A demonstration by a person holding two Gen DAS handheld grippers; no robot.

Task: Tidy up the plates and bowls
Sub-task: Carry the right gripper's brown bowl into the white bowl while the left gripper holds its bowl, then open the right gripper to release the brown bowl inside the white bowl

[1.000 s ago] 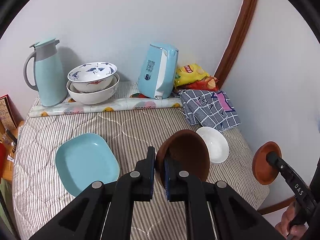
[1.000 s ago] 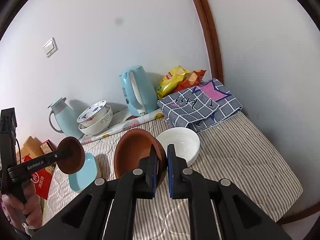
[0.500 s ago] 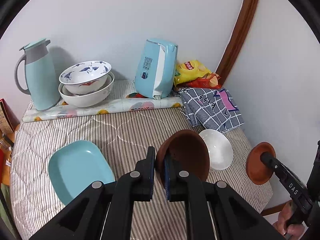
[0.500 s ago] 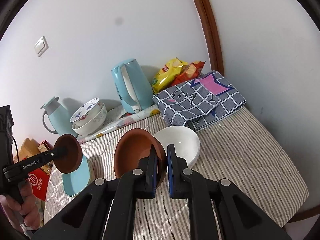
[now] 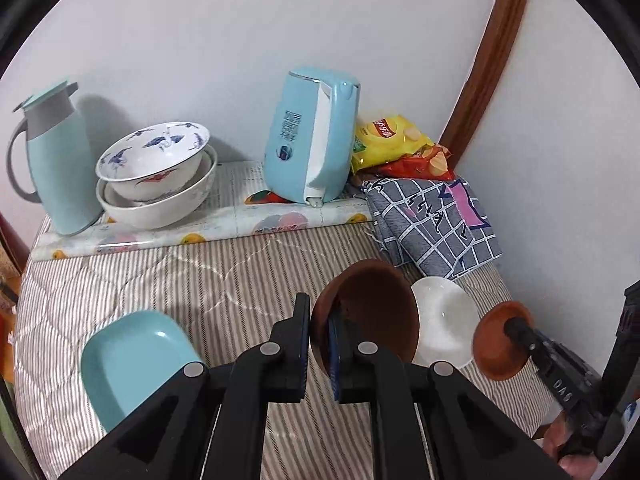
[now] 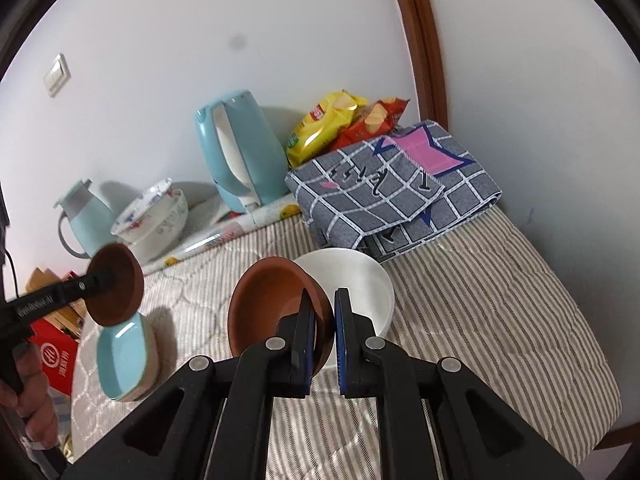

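My left gripper (image 5: 320, 336) is shut on the rim of a brown bowl (image 5: 376, 312), held tilted above the striped bed cover. My right gripper (image 6: 324, 320) is shut on the rim of a second brown bowl (image 6: 276, 304), which hangs just in front of a white bowl (image 6: 360, 276) on the cover. In the left wrist view that white bowl (image 5: 444, 320) lies between the two brown bowls, with the right gripper (image 5: 516, 326) and its brown bowl (image 5: 496, 348) at the right. A teal plate (image 5: 132, 360) lies at the front left.
At the back, on a rolled mat, stand a teal thermos (image 5: 52, 160), two stacked patterned bowls (image 5: 156, 176) and a blue kettle (image 5: 312, 136). Chip bags (image 5: 392, 140) and a folded checked cloth (image 5: 436, 224) fill the back right corner. The walls meet there.
Both grippers have moved forward and somewhat down with their brown bowls. The white bowl now looks nearer in both views, and the right gripper's bowl overlaps it more.
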